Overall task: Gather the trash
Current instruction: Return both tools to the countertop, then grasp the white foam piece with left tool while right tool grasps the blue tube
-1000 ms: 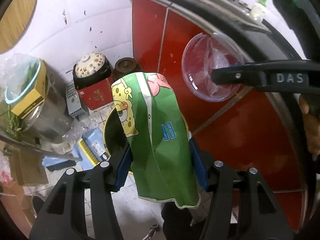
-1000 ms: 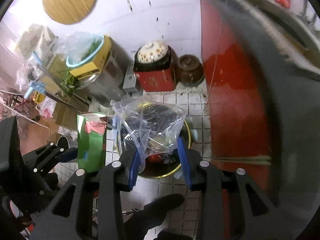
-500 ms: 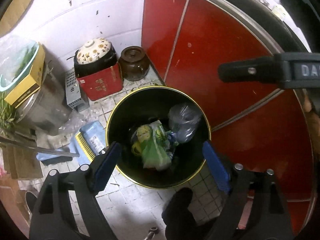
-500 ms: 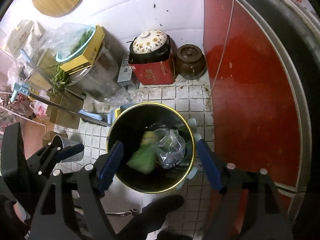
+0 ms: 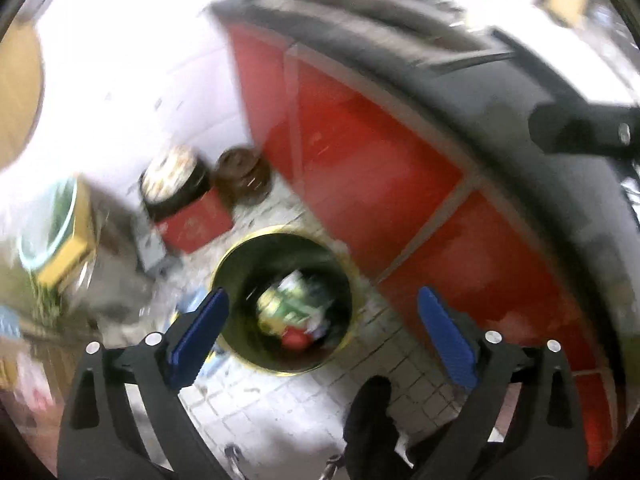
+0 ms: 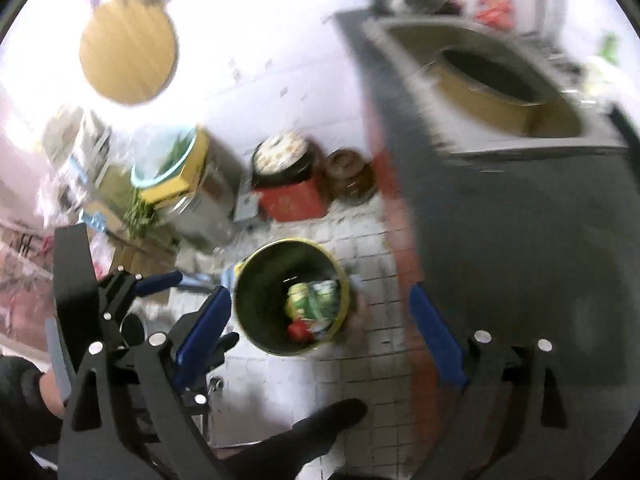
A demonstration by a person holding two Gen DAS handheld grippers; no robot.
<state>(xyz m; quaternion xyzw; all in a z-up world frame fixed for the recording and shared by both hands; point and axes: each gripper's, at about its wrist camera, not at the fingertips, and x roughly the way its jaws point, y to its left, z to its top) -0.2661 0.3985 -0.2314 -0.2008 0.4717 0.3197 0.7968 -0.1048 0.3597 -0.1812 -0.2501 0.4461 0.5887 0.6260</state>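
- Left wrist view: the left claw (image 5: 320,332) stands wide, jaws opening, nothing between them. The trash bin (image 5: 348,304) sits on the tiled floor below, seen between the blue pads (image 5: 198,336), beside the red cabinet (image 5: 380,184). The green wrapper (image 5: 288,304) lies inside the bin, well apart from the claw.
- Right wrist view: the right claw (image 6: 320,328) is likewise empty, jaws opening. The bin holds the wrapper. I judge the drop done; next comes finding more trash, perhaps on the worktop (image 6: 500,184).

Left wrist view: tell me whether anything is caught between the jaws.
No, the left gripper is opening on empty air above the bin.
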